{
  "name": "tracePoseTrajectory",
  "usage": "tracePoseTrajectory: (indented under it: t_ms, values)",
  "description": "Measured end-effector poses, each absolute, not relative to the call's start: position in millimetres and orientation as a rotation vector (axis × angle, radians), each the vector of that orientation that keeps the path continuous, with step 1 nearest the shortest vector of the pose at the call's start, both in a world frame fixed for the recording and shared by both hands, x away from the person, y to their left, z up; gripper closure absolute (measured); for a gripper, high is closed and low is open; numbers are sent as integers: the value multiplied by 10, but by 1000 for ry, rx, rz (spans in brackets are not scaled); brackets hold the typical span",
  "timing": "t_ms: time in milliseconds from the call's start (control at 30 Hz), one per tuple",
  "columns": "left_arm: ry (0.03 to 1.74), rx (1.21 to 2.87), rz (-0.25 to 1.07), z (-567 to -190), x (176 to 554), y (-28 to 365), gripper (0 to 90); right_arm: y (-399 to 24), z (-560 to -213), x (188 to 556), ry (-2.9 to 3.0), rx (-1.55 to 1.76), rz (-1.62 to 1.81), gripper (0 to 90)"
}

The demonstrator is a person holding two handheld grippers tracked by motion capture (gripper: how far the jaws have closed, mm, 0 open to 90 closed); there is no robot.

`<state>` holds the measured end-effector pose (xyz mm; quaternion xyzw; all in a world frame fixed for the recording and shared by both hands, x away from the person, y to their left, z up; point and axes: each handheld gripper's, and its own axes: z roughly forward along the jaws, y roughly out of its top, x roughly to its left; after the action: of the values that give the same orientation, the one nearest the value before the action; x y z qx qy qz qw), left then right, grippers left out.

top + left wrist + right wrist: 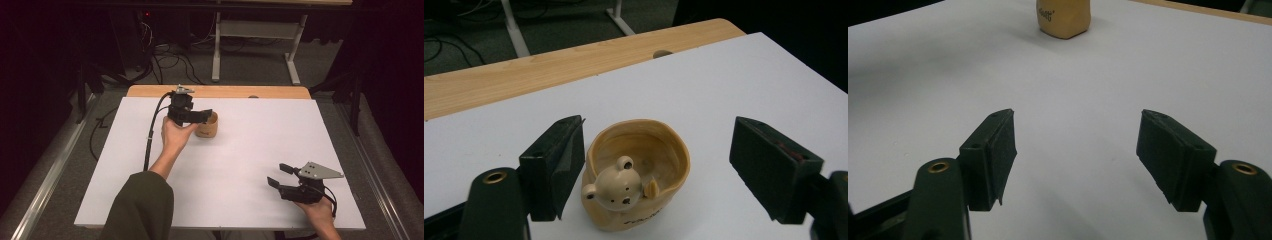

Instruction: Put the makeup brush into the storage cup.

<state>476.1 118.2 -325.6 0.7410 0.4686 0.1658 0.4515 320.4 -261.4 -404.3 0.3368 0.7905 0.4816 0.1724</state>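
While the left gripper [200, 116] hangs over the far left of the white table [250, 145], its jaws stand wide apart on either side of a tan bear cup [634, 175], one jaw just beside it, not gripping. Right gripper [280, 175] sits near right, jaws wide, holding nothing. Cup upright on table.

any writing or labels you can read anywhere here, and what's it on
Dark lettering low on the front of the tan bear cup, under the bear's head: cut off and blurred in the left gripper view, not readable.
The same lettering on the cup in the right gripper view: a short dark word, too small and blurred to read.
Left tool, right tool, white board: no text.
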Motion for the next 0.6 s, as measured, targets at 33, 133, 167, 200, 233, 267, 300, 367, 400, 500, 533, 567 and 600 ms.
tracePoseTrajectory:
  t_ms: [33,133,167,200,233,267,300,367,400,500,533,567,600]
  values:
    - [1151,1831,404,-3257,4750,1189,207,-2613,-4043,3205,2244,952,1367,340]
    - [1134,1825,395,-3256,4712,1195,189,-2609,-4045,3206,2245,951,1364,340]
    - [1131,1826,394,-3253,4702,1197,183,-2610,-4047,3207,2246,951,1363,340]
    - [1129,1826,395,-3250,4697,1199,178,-2611,-4047,3208,2246,951,1362,340]
    - [1130,1823,393,-3245,4691,1202,173,-2611,-4047,3206,2245,952,1364,340]
    - [1129,1819,389,-3239,4685,1208,169,-2612,-4045,3205,2244,955,1364,339]
    - [1128,1813,389,-3231,4678,1213,167,-2613,-4044,3204,2243,954,1365,340]
    - [1123,1811,390,-3219,4664,1228,166,-2613,-4044,3204,2243,959,1365,340]
    - [1120,1809,390,-3215,4655,1234,165,-2612,-4044,3204,2244,959,1365,340]
    - [1114,1804,390,-3208,4630,1247,165,-2611,-4046,3207,2245,952,1364,339]
    - [1111,1805,392,-3208,4622,1251,165,-2612,-4047,3208,2246,950,1363,339]
    - [1106,1815,393,-3205,4610,1257,164,-2613,-4046,3204,2245,960,1363,339]
    - [1104,1817,396,-3204,4603,1258,164,-2618,-4045,3208,2241,952,1367,340]
